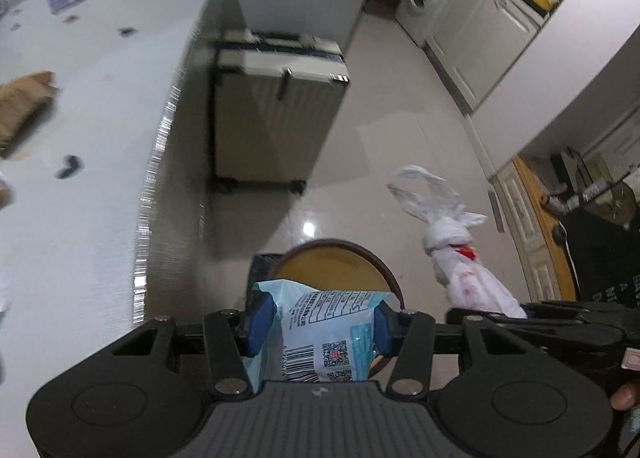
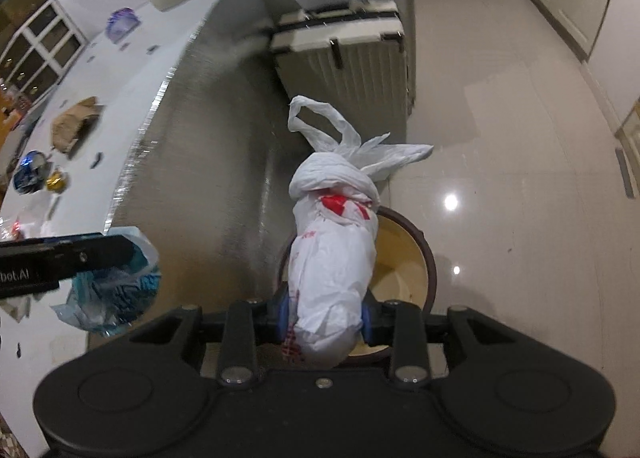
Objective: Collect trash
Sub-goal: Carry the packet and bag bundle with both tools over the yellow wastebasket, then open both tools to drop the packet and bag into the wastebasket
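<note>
The left tongs grip one blue wrapper and the right tongs clench one knotted white bag, its long axis pointing away up-frame, both directly above the single round bin at lower centre.

My left gripper clamped on a wrapper, right gripper clamped on a tied bag, both side by side
</note>
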Motion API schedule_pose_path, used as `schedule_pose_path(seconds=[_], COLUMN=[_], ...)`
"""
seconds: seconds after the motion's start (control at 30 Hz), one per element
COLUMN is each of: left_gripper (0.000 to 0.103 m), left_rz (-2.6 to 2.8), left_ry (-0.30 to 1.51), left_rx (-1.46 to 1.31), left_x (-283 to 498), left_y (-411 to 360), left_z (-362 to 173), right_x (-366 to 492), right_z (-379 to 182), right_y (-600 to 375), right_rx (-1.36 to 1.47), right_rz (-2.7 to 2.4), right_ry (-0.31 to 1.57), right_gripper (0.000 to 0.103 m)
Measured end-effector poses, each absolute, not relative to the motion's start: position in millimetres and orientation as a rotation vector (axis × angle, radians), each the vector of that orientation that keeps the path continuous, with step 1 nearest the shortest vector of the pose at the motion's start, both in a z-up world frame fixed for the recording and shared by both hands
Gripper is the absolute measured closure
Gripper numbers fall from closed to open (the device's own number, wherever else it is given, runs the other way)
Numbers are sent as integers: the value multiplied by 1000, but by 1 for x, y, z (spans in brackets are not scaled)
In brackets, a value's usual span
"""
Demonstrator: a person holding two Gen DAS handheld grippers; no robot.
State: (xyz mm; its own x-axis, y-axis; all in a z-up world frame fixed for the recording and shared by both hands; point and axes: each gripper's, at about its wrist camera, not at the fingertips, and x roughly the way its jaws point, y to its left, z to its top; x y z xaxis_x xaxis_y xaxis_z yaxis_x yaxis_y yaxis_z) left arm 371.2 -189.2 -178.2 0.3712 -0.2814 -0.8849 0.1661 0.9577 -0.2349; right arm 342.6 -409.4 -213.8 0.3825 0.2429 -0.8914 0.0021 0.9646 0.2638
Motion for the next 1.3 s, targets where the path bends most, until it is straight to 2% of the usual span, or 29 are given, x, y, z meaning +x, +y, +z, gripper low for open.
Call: schedule_pose_path(seconds=[0.13, 0.2, 0.27, 0.57, 0.6, 0.63, 0.67, 0.97, 1.1, 1.23, 1.3], left_gripper=[52, 52, 52, 52, 54, 61, 62, 62, 54, 36, 27], left_rz=[-297, -293, -292, -319, -324, -329, -328, -300, -281, -250, -236], left_ry=[1215, 1236, 1255, 1322, 1329, 1341, 1356, 1444, 1479, 1494, 1495], left_rx=[-126, -125, -123, -139, -140, -143, -144, -101, -73, -52, -38], left_x=[394, 403, 412, 444, 446, 448, 450, 456, 453, 449, 447], left_y=[-203, -209, -212, -235, -238, -241, -243, -258, -255, -247, -243], left_z=[-207, -219, -229, -268, -274, -280, -287, -344, -356, -361, -361], right_x=[367, 376, 379, 375, 375, 373, 372, 375, 378, 379, 379], right_z=[-245, -257, -264, -285, -288, -291, -295, -325, -336, -343, -344], right_y=[-414, -414, -416, -436, -439, -440, -442, -451, -446, -445, -446], right_rx=[251, 242, 234, 267, 274, 280, 285, 327, 333, 343, 347], right_rz=[153, 131, 112, 80, 72, 62, 52, 18, 21, 18, 19], right_ry=[1205, 1216, 1225, 1272, 1280, 1287, 1292, 1329, 1342, 1346, 1345], right_gripper=[62, 52, 48, 47, 47, 47, 47, 47, 47, 44, 40])
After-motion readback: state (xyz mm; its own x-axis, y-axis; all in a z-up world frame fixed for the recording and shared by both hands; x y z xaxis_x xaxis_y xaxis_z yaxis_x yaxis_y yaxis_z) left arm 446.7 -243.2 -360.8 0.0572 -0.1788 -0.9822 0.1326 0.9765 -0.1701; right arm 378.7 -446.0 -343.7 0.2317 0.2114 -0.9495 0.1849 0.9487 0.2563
